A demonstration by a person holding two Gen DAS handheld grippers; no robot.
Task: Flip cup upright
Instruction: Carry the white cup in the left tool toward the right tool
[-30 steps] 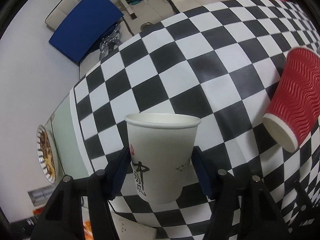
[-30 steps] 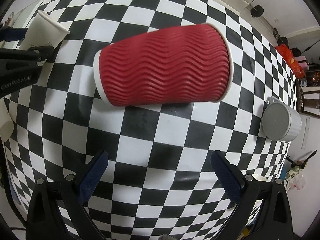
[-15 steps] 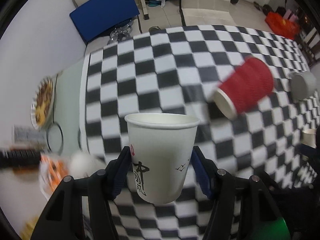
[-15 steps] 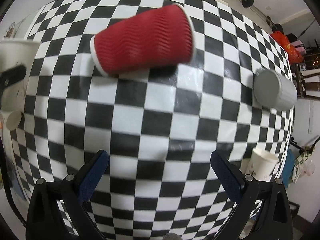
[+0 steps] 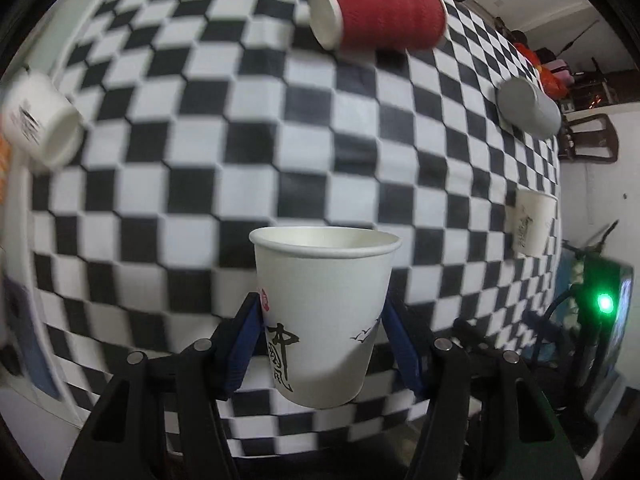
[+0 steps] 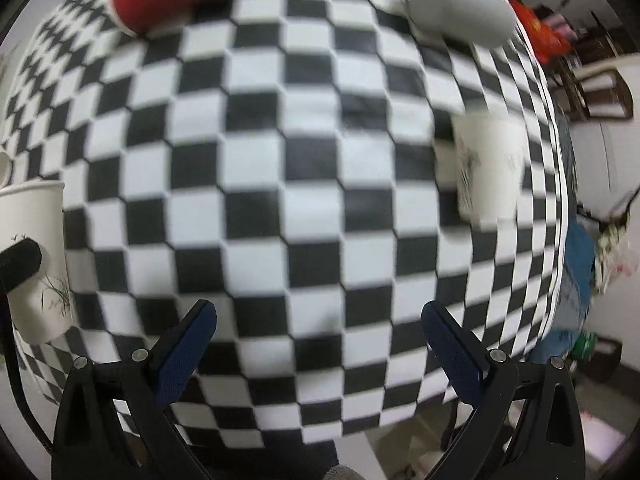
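A small white cup (image 5: 42, 120) lay on its side at the far left of the checkered table (image 5: 248, 140), w/ the left gripper (image 5: 324, 344) clamped on a white paper cup (image 5: 324, 316), mouth up, its blue pads pressed to both sides. Further right a red ribbed cup (image 5: 384, 16) lay on its side, then a grey cup (image 5: 528, 108), then another white cup (image 5: 534, 224) upright nr the right edge. The right gripper (image 6: 316, 344) hung over the table w/ fingers spread wide, nothing between them
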